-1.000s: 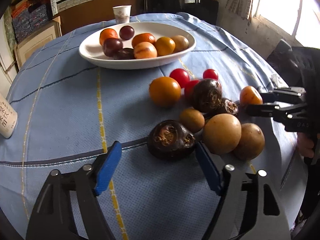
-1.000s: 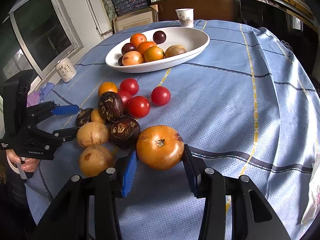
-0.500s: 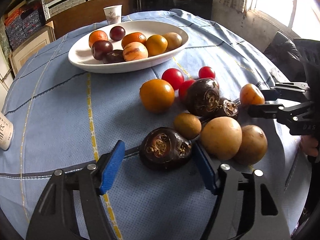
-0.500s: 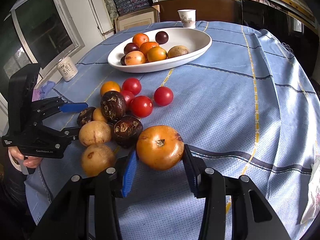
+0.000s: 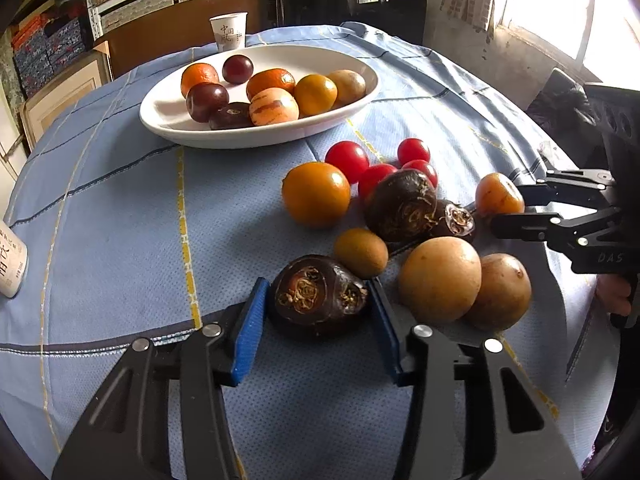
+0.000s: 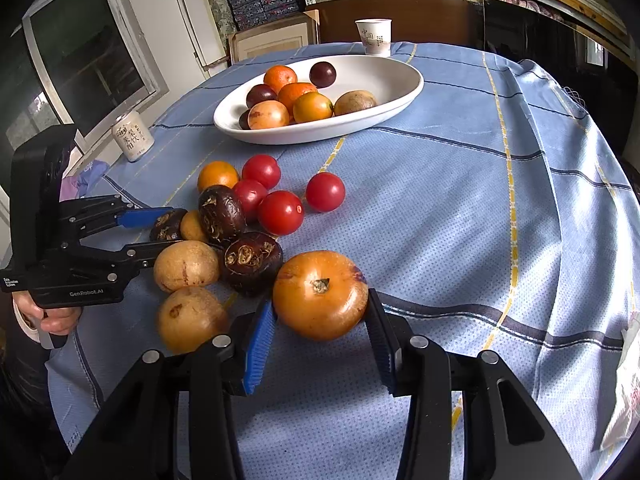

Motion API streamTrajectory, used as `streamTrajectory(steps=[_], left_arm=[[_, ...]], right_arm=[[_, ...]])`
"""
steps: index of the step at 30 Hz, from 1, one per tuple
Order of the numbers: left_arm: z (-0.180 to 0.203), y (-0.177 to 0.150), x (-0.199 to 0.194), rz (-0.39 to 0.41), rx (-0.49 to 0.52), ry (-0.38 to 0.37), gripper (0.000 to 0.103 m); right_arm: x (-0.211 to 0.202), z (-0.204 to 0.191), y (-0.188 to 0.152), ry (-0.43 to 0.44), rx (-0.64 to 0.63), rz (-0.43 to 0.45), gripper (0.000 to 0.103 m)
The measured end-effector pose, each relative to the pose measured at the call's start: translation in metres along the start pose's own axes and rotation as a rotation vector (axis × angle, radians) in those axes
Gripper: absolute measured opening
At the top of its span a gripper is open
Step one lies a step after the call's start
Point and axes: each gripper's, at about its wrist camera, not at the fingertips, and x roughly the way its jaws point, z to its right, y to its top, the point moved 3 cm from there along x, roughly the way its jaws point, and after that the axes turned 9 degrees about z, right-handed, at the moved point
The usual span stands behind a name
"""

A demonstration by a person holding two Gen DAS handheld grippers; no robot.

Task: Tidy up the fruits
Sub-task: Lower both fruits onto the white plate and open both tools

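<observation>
Left-wrist view, left to right: the left gripper (image 5: 316,308) points down at a blue checked tablecloth (image 5: 120,240), its blue pads closing on a dark brown wrinkled fruit (image 5: 318,294) that lies between them on the cloth, both pads at its sides. Just right of this fruit lie a small olive-brown fruit (image 5: 361,253) and two tan round fruits (image 5: 440,279), touching one another. Behind them sit an orange fruit (image 5: 316,193), red tomatoes (image 5: 347,156) and a second dark fruit (image 5: 401,205). At far right the right gripper (image 5: 504,211) holds an orange tomato-like fruit (image 5: 499,199). Right-wrist view: that fruit (image 6: 320,294) sits clamped between the right gripper (image 6: 320,334) pads, resting on the cloth. The white oval dish (image 6: 400,92), well behind the loose pile, already holds several fruits.
</observation>
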Motion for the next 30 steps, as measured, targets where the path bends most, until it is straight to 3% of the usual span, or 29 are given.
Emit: streamTrajectory(steps=[4, 9, 16, 21, 25, 26, 28, 30], left_arm=[[-0.008, 0.002, -0.009, 0.038, -0.049, 0.002, 0.048], [-0.023, 0.021, -0.026, 0.155, -0.121, 0.028, 0.048], [-0.059, 0.086, 0.003, 0.195, -0.228, 0.05, 0.048], [-0.085, 0.128, 0.037, 0.199, -0.294, 0.074, 0.048], [-0.094, 0.136, 0.054, 0.182, -0.293, 0.098, 0.049], [-0.096, 0.136, 0.055, 0.182, -0.289, 0.107, 0.052], [-0.099, 0.136, 0.055, 0.194, -0.29, 0.126, 0.078], [-0.102, 0.136, 0.048, 0.231, -0.3, 0.146, 0.087]], right_arm=[[-0.002, 0.004, 0.004, -0.003, 0.025, 0.029, 0.045], [-0.009, 0.003, 0.028, -0.002, 0.033, 0.15, 0.045], [0.017, 0.0, 0.096, 0.02, 0.096, 0.281, 0.045], [0.054, 0.008, 0.134, 0.028, 0.134, 0.263, 0.045], [0.086, 0.02, 0.15, 0.063, 0.192, 0.208, 0.045], [0.092, 0.021, 0.152, 0.066, 0.195, 0.2, 0.047], [0.101, 0.024, 0.154, 0.064, 0.2, 0.19, 0.049], [0.1, 0.025, 0.152, 0.089, 0.212, 0.188, 0.061]])
